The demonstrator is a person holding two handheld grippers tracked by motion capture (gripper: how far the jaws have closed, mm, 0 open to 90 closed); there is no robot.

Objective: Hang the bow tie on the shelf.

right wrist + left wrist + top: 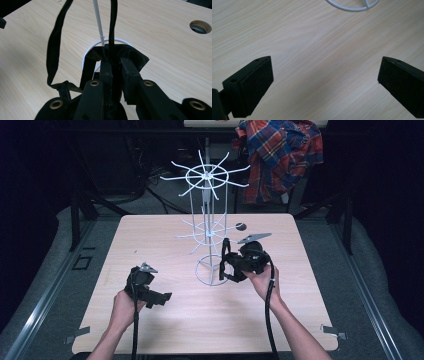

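Worktop [165, 320]: pale wood, in the middle of the high view.
Rack [207, 227]: white wire stand with hooks, upper centre; its ring base [210, 270] rests on the worktop.
Left tongs [161, 296]: lower left, spread wide and released, nothing between them, low over bare wood beside the ring base.
Right tongs [113, 68]: clenched on a black strap [53, 45], just beside the rack's post [98, 22], over the ring base.
Strap: centre of the high view, hanging in loops from the right tongs.
Shirt [280, 155]: plaid, upper right, behind the worktop.
Risk: I think the loops can catch on the lower hooks and pull the light rack over, because nothing holds its base.
Risk: the thin strap may slip out if the hold loosens.
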